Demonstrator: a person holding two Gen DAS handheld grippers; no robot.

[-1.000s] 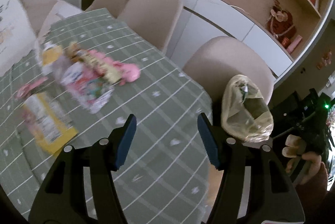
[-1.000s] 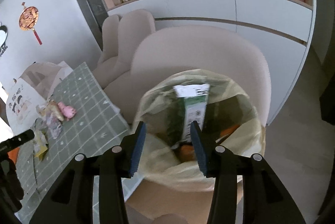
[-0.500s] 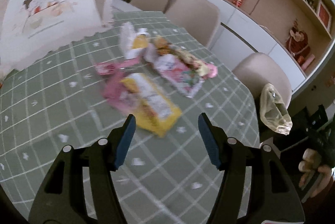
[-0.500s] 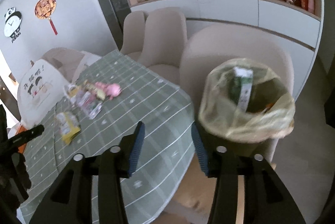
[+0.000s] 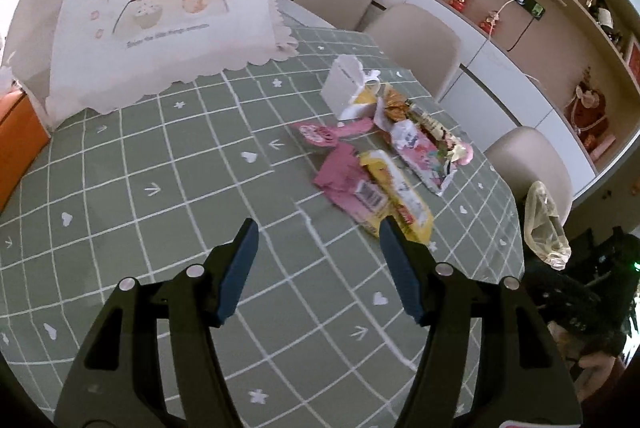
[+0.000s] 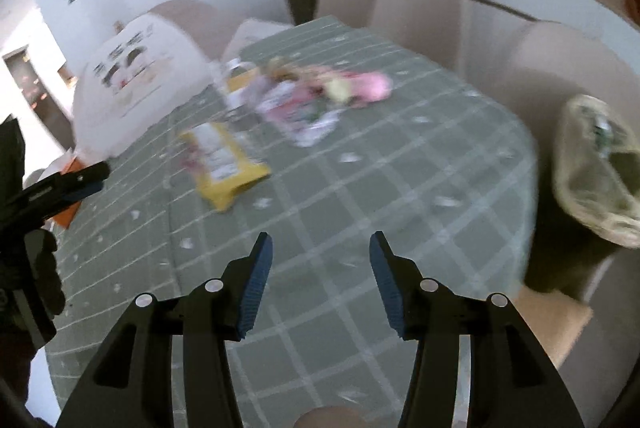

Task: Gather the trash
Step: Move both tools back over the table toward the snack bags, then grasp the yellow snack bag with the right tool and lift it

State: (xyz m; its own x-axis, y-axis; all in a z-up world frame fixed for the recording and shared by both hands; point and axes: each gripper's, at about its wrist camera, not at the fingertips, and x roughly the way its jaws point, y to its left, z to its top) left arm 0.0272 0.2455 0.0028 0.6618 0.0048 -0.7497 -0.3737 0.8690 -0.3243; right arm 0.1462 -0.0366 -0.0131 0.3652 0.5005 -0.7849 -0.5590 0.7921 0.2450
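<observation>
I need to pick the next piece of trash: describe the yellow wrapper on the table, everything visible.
The yellow wrapper is a flat, crinkled, glossy-looking packet with a white printed panel and a red mark near its close end. It lies flat on the green checked tablecloth, its side overlapping a pink wrapper. It is the piece nearest the open left gripper; nothing grips it.
</observation>
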